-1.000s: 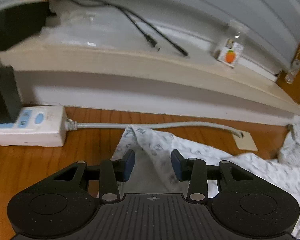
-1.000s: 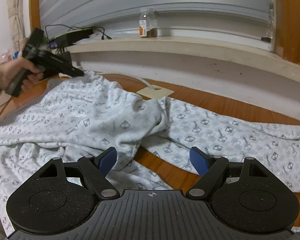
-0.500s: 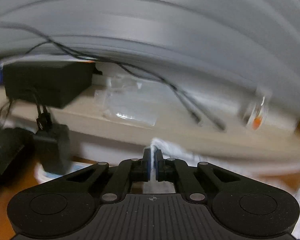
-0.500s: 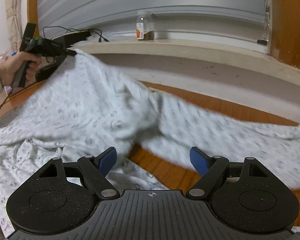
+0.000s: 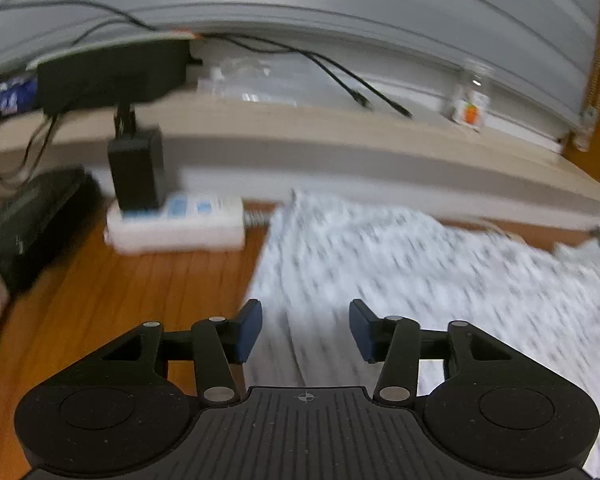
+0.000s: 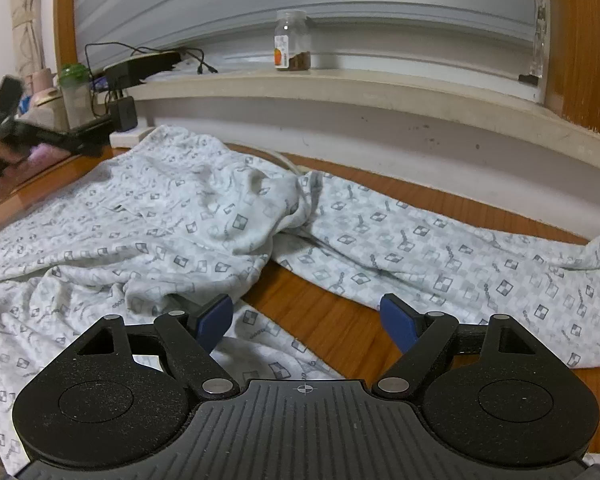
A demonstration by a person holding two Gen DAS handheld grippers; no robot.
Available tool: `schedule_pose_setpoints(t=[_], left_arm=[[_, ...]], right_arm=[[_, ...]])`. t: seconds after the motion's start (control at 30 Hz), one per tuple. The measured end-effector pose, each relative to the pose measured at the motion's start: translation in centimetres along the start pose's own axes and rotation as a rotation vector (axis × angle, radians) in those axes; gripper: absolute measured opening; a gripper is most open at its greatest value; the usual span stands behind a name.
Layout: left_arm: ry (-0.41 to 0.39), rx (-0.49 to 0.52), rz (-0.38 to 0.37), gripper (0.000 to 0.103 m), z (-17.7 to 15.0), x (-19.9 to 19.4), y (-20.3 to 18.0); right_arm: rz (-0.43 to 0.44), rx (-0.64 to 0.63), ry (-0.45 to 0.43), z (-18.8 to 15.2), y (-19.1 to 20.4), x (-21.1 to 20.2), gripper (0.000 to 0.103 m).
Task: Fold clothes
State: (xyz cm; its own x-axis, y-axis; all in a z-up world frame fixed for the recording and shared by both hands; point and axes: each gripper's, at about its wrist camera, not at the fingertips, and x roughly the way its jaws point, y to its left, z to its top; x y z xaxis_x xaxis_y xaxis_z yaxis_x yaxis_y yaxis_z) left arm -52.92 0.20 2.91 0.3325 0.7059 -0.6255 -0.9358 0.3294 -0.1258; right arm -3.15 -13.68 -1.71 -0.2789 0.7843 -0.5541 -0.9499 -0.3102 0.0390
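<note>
A white patterned garment (image 6: 204, 216) lies spread and rumpled on the wooden table (image 6: 332, 320), one leg or sleeve (image 6: 440, 256) stretching right. In the blurred left wrist view the garment (image 5: 400, 272) lies flat ahead. My left gripper (image 5: 304, 330) is open and empty just above its near left edge. It shows at the far left of the right wrist view (image 6: 52, 140), held by a hand. My right gripper (image 6: 308, 318) is open and empty, low over the gap between the garment's folds.
A white power strip (image 5: 176, 228) with a black adapter (image 5: 136, 168) sits by the garment's far left corner. A window ledge (image 6: 340, 84) holds a jar (image 6: 292, 46), cables and a black box (image 5: 112, 72). Bottles (image 6: 74, 96) stand at left.
My left gripper shut on the garment's far corner, lifted it, then let go and opened; the cloth now lies flat again. The right gripper has stayed still and open.
</note>
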Motion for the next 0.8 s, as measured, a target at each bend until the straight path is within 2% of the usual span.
schedule_pose_setpoints(t=[0.1,0.3,0.37,0.4,0.47,0.57,0.63,0.67,0.77,0.8], left_arm=[[0.025,-0.003,-0.030,0.040,-1.9,-0.8,-0.2],[0.010,-0.011,-0.023,0.040,-3.8,-2.0,-0.6],[0.006,0.026,-0.012,0.037,-4.1,-2.2,-1.1],[0.006,0.051,-0.008,0.017,-4.3,-2.3,-1.4],[-0.002,0.079,-0.008,0.006,-4.5,-2.5,-1.7],[-0.065,0.053,-0.011,0.005,-3.7,-4.5,-1.2],[-0.121,-0.011,0.007,0.005,-3.1,-6.4,0.3],[-0.113,-0.025,0.027,0.005,-2.9,-6.5,0.8],[0.013,-0.012,0.097,0.008,-3.2,-4.9,2.0],[0.022,-0.011,0.108,0.010,-3.5,-4.5,2.0]], right_arm=[[-0.003,0.001,0.001,0.0,0.0,0.0,0.080],[-0.008,-0.003,0.012,0.0,0.1,0.2,0.080],[-0.009,-0.007,0.017,0.0,0.2,0.3,0.080],[-0.009,-0.009,0.019,0.0,0.2,0.3,0.080],[-0.010,-0.009,0.021,0.0,0.2,0.4,0.080],[-0.011,-0.008,0.022,0.0,0.2,0.5,0.080],[-0.011,-0.006,0.021,0.0,0.2,0.5,0.080],[-0.011,-0.005,0.020,0.0,0.1,0.5,0.080],[-0.005,-0.006,0.023,0.1,0.0,0.5,0.080],[-0.004,-0.006,0.022,0.1,0.0,0.5,0.080]])
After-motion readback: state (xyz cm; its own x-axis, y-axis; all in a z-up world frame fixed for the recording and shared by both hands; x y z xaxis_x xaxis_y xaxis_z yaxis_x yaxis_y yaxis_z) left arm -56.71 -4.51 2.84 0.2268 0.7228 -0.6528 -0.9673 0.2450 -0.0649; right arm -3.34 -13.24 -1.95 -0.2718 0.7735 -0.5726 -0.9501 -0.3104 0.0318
